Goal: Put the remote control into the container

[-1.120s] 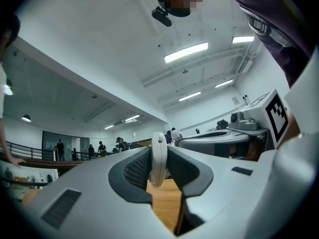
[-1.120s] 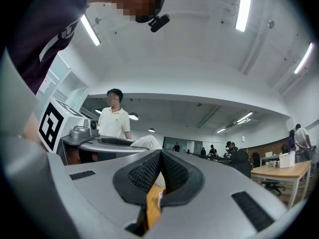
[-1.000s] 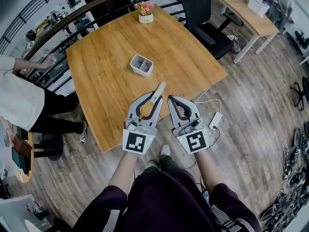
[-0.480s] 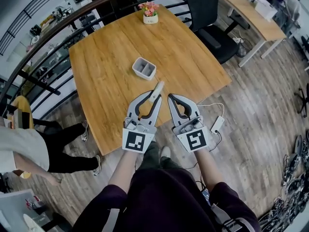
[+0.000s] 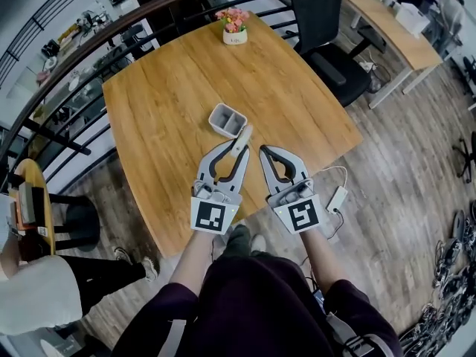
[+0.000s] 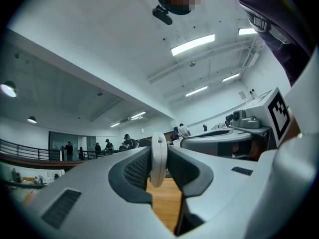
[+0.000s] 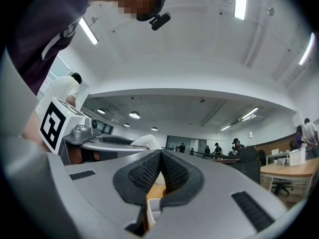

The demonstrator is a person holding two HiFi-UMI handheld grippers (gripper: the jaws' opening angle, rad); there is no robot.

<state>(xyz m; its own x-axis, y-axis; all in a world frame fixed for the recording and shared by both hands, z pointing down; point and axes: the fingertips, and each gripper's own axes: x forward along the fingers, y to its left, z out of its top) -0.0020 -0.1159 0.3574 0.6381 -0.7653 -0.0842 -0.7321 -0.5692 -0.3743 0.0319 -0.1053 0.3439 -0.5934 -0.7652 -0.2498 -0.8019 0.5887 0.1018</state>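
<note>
My left gripper [image 5: 239,149] is shut on a slim cream remote control [image 5: 243,139], whose far end sticks out past the jaws toward the container. In the left gripper view the remote control [image 6: 158,159] stands on edge, clamped between the two ribbed pads of the left gripper [image 6: 158,166]. The container [image 5: 227,120], a small grey box with two compartments, sits on the wooden table [image 5: 171,88] just ahead of the remote's tip. My right gripper [image 5: 265,153] hangs beside the left one over the table's near edge, its jaws shut with nothing between them; the right gripper [image 7: 160,169] shows its pads touching.
A pot of pink flowers [image 5: 236,27] stands at the table's far edge. A black office chair [image 5: 331,36] is at the far right, a white power strip [image 5: 335,198] lies on the floor at right. A railing [image 5: 74,58] and a person [image 5: 44,303] are at left.
The table and container have come nearer to both grippers; the remote's tip now almost reaches the container. The person at left has walked toward the lower left. Both grippers keep their hold.
</note>
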